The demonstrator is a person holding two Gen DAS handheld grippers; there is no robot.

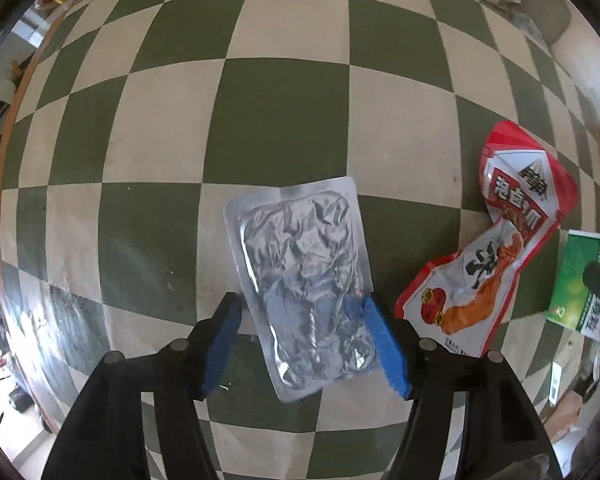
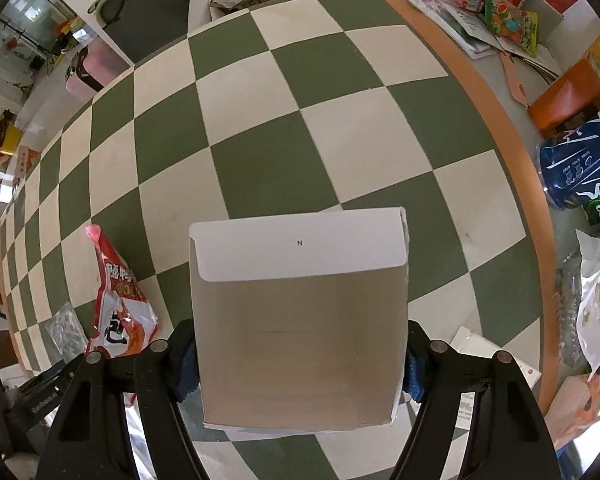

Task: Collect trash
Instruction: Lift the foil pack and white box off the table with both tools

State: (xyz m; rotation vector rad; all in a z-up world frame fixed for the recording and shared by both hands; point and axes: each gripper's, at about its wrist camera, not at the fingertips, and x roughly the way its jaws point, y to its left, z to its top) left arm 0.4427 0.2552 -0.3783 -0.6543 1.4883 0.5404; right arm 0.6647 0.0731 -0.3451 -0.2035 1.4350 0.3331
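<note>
Left gripper (image 1: 300, 308) jaws spread around silver foil pouch (image 1: 300, 276), flat on checkered table (image 1: 276, 120); should close squarely across its width. Right gripper (image 2: 300, 356) jaws pinch open cardboard box (image 2: 300, 340). Red snack wrapper (image 1: 496, 248) lies right of the left jaws.

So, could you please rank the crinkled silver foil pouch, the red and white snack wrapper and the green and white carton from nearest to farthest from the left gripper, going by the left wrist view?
1. Crinkled silver foil pouch: between the open left gripper's fingers.
2. Red and white snack wrapper: just to the right.
3. Green and white carton: far right edge.
</note>
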